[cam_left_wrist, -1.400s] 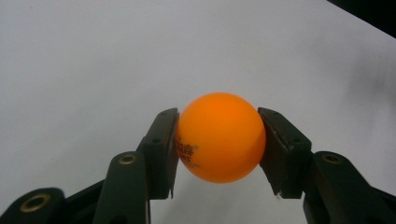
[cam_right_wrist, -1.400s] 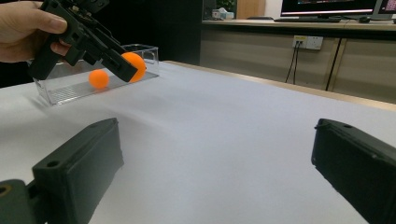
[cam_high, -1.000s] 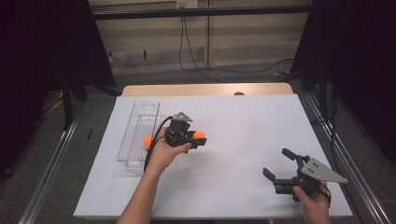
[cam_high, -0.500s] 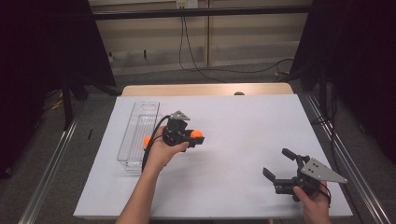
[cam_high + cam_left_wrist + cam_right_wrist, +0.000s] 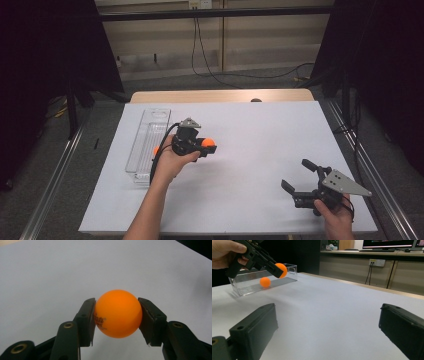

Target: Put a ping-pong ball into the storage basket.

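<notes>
Left gripper (image 5: 206, 146), held in the person's left hand (image 5: 170, 162), sits above the white tabletop (image 5: 250, 130) just right of the clear plastic tray (image 5: 134, 160). Its jaws are clamped on an orange ping-pong ball (image 5: 118, 313), one pad on each side; small dark print shows on the ball's lower left face. Ball is clear of the tabletop, with white surface visible below and beyond it in the left gripper view.

Second orange ball (image 5: 265, 282) lies inside the tray, seen through the near wall in the right gripper view; in the high view it is a small orange patch at the tray's right wall, partly behind the left hand.

Tray is long and narrow, lying along the left side of the tabletop, well apart from the right gripper.

Right gripper (image 5: 299, 176), in the right hand (image 5: 336, 220), is near the front right corner of the tabletop. Jaws stand wide, nothing between them, pointed toward the tray and the left gripper.
</notes>
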